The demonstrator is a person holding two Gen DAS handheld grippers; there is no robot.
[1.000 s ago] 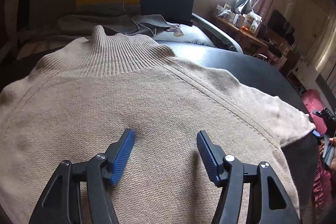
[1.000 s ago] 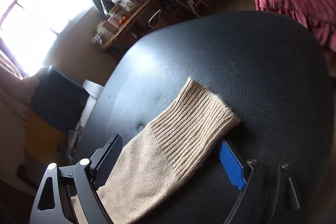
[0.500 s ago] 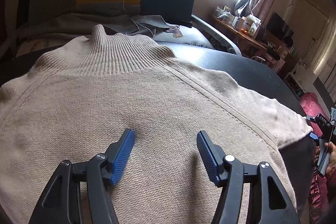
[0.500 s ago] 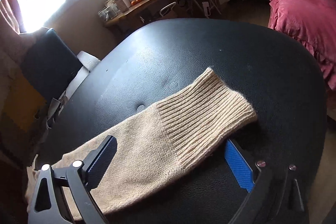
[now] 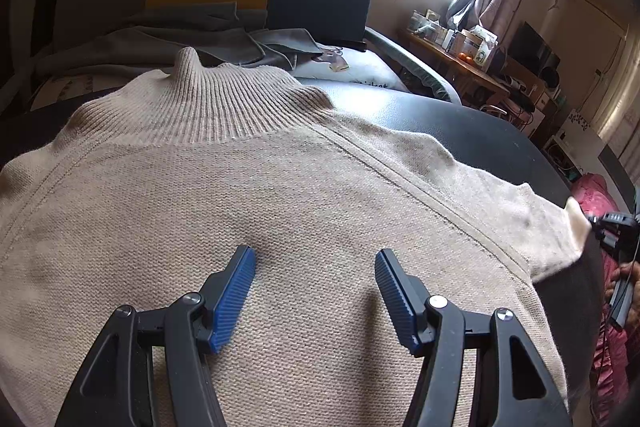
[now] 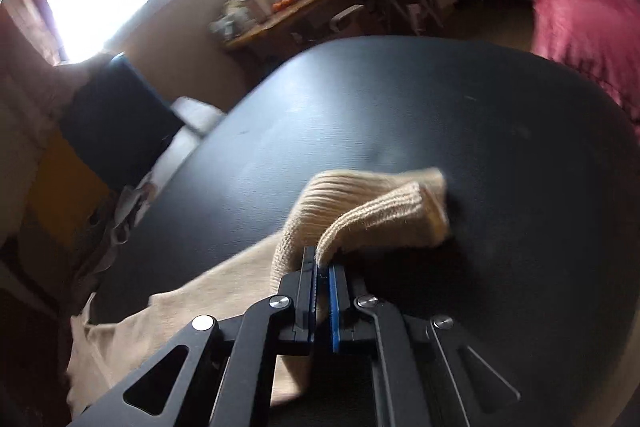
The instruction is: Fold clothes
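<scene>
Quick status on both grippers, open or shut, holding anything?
Left gripper: open, over the sweater body, gripping nothing.
Right gripper: shut on the ribbed sleeve cuff.

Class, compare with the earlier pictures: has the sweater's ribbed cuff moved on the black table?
Yes. The ribbed cuff lay flat on the black table; now the right gripper has shut on it and bunched it up.

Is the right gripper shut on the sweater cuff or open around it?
Shut on it: the right gripper has its blue pads pressed together, pinching the ribbed cuff, which bunches up above the black table.
</scene>
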